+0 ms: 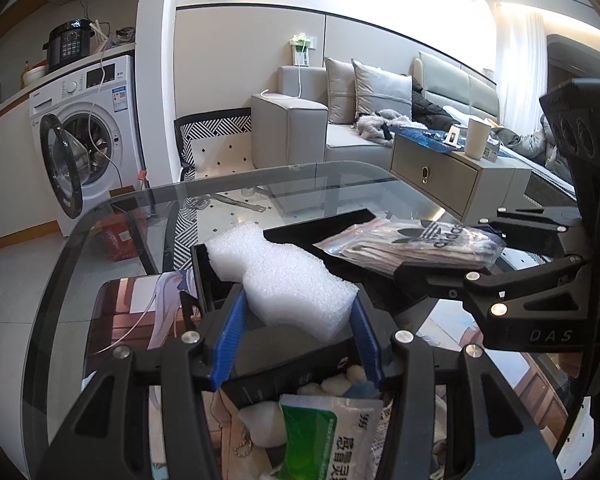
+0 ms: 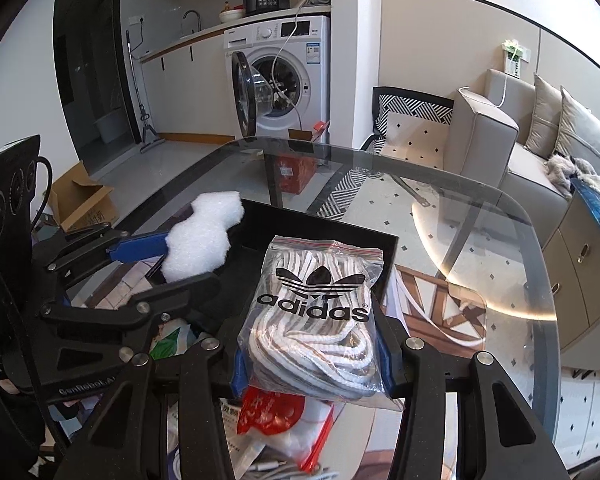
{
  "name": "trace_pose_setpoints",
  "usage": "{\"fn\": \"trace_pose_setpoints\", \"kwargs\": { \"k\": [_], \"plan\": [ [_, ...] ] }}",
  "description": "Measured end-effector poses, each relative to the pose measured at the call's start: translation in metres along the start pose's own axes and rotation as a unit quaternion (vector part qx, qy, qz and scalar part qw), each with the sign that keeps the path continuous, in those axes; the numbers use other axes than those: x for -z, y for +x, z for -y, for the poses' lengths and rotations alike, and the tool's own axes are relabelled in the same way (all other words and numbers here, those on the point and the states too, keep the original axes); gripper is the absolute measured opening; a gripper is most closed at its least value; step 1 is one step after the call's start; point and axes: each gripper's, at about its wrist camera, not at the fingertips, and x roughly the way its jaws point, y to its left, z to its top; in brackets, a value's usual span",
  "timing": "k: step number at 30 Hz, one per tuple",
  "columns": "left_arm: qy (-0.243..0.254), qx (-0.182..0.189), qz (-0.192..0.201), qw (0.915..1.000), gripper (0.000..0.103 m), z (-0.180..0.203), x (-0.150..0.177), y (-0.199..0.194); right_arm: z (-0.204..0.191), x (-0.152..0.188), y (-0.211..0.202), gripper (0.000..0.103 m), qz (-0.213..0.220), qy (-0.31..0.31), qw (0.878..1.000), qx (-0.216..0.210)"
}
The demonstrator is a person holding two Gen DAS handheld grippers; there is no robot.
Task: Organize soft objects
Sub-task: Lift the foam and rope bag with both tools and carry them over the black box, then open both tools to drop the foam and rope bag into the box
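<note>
My left gripper [image 1: 298,312] is shut on a white foam block [image 1: 284,276] and holds it over the near left edge of a black tray [image 1: 320,232]. The block also shows in the right wrist view [image 2: 200,236]. My right gripper [image 2: 312,356] is shut on a clear zip bag of white and grey laces [image 2: 316,312] with an adidas logo, held above the tray's [image 2: 340,232] near right side. The bag shows in the left wrist view [image 1: 416,246], with the right gripper [image 1: 440,276] beneath it. The left gripper [image 2: 172,264] is at the left in the right wrist view.
The tray sits on a glass table [image 1: 112,240]. Below my grippers lie a green and white packet [image 1: 328,440], cotton balls [image 1: 336,384] and a red and white pouch [image 2: 276,412]. A washing machine [image 1: 88,128], a sofa [image 1: 340,120] and a drawer cabinet [image 1: 452,176] stand beyond.
</note>
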Motion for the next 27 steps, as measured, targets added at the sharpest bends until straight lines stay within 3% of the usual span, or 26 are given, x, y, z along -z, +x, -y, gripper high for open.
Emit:
{"fn": "trace_pose_setpoints", "kwargs": {
  "k": [18,22,27],
  "plan": [
    [0.002,0.007,-0.036,0.9993,0.051,-0.013,0.0,0.027,0.006,-0.015,0.043,0.048,-0.038,-0.016,0.999,-0.011],
    [0.003,0.008,-0.038,0.9993,0.052,-0.013,-0.001,0.029,0.007,-0.015,0.051,0.054,-0.038,-0.026,0.999,-0.02],
    [-0.002,0.005,-0.03,0.9995,0.069,-0.013,-0.001,0.025,0.013,-0.013,0.038,0.065,-0.008,-0.022,1.0,-0.016]
  ]
}}
